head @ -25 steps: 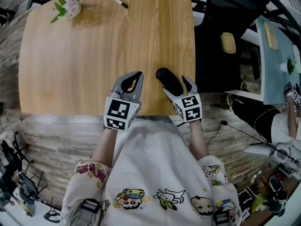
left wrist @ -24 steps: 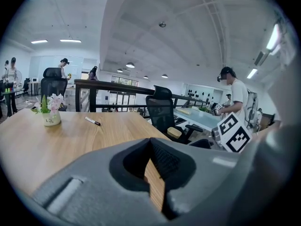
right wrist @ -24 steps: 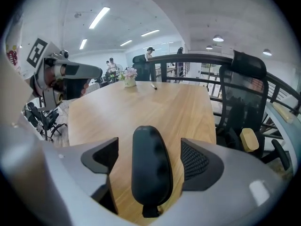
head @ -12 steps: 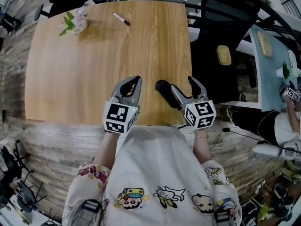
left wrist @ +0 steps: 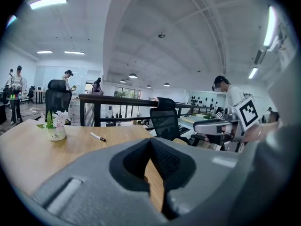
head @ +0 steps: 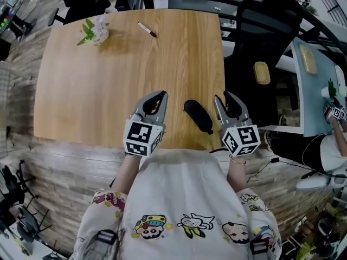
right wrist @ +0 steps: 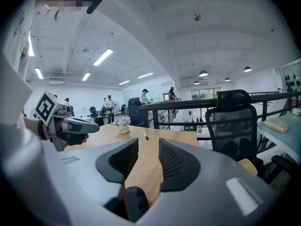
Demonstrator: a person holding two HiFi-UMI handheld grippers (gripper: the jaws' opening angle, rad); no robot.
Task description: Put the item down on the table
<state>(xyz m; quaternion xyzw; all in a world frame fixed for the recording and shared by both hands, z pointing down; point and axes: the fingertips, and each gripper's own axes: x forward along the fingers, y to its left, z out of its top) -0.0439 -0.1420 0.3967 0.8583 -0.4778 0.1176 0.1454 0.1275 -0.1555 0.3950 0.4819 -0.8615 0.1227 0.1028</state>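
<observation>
A black oval item [head: 198, 116] lies flat on the wooden table [head: 108, 85], close to its near edge. My right gripper [head: 225, 96] hovers just right of it, apart from it. Its jaws have just been closing and still show a narrow gap with nothing between them. In the right gripper view the item [right wrist: 135, 202] shows low, below the right gripper [right wrist: 148, 145]. My left gripper [head: 162, 95] hangs left of the item, shut and empty. The left gripper view shows the left gripper [left wrist: 150, 141] with its tips touching.
A small flower pot [head: 96, 31] and a marker pen [head: 147, 30] sit at the table's far side. A black office chair [head: 265, 31] stands past the right edge, with a yellow pad [head: 262, 72] by it. Another desk [head: 317, 85] is far right.
My right gripper has let go of the black item, lifted and shifted right, and its jaws have narrowed. The item stays on the table. My left gripper has risen slightly.
</observation>
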